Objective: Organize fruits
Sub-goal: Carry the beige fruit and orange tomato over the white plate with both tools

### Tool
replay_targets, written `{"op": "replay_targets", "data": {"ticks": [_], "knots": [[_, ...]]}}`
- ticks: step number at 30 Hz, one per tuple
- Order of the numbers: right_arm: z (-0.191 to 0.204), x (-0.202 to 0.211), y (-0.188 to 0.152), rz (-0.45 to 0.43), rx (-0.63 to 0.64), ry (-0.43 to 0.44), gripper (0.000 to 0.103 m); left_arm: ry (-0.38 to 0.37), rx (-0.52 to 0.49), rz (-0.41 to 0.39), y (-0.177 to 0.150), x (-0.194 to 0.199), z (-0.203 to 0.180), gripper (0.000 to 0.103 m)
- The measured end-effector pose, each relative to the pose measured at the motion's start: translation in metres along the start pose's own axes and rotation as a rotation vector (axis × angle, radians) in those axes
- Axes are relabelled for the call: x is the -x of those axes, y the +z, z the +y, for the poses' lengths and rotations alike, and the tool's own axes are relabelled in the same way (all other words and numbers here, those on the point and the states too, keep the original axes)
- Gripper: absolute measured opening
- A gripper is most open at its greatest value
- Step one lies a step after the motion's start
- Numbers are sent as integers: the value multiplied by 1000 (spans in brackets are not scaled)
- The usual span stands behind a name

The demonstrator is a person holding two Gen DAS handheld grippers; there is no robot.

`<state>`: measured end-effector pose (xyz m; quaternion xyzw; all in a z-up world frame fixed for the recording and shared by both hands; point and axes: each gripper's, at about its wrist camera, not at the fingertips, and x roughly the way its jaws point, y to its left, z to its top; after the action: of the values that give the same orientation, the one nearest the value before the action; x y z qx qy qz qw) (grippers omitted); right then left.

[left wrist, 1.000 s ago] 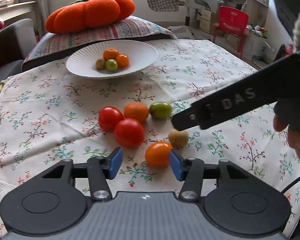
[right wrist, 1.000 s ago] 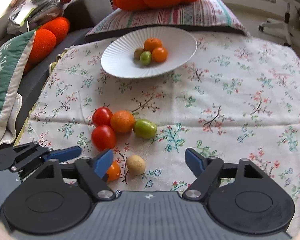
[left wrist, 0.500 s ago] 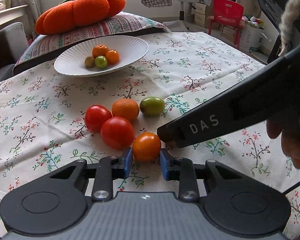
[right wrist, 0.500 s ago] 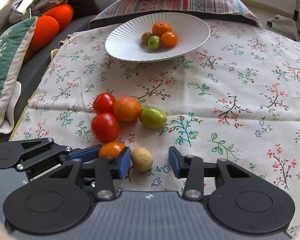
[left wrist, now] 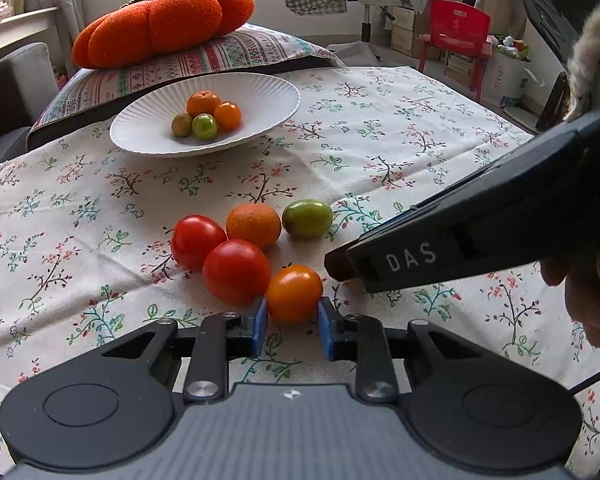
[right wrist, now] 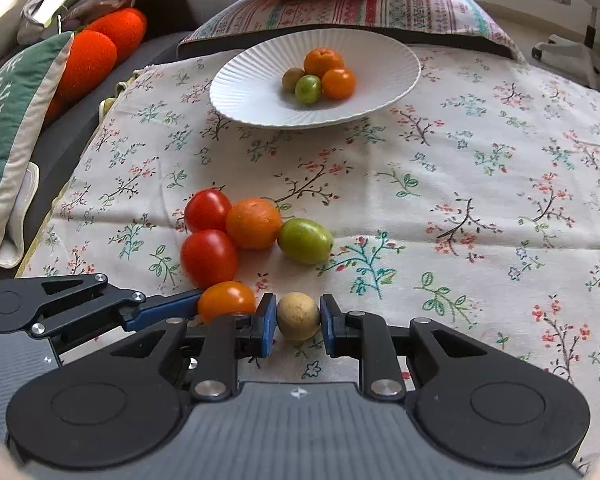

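Four small fruits (right wrist: 318, 74) are gathered in the white plate (right wrist: 252, 92) — six more fruits (right wrist: 256, 248) are left clustered on the cloth.

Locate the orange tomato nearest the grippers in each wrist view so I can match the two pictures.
Left wrist: orange tomato low centre, between the left gripper pads.
Right wrist: lower left, beside the pale yellow fruit in the right gripper.
Shared landmark: white plate.
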<state>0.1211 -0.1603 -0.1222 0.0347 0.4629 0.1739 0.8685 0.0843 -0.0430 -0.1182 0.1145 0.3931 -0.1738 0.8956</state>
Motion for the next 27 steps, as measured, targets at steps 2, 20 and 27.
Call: {"op": "replay_targets", "data": {"ticks": [2, 20, 27], "knots": [[1, 1, 0, -5, 4, 1, 21, 1, 4, -2, 0, 1, 0, 4], [-1, 16, 8, -78, 36, -14, 21, -5, 54, -67, 15, 19, 16, 3], [-2, 21, 12, -105, 43, -15, 21, -6, 84, -88, 18, 23, 21, 3]]}}
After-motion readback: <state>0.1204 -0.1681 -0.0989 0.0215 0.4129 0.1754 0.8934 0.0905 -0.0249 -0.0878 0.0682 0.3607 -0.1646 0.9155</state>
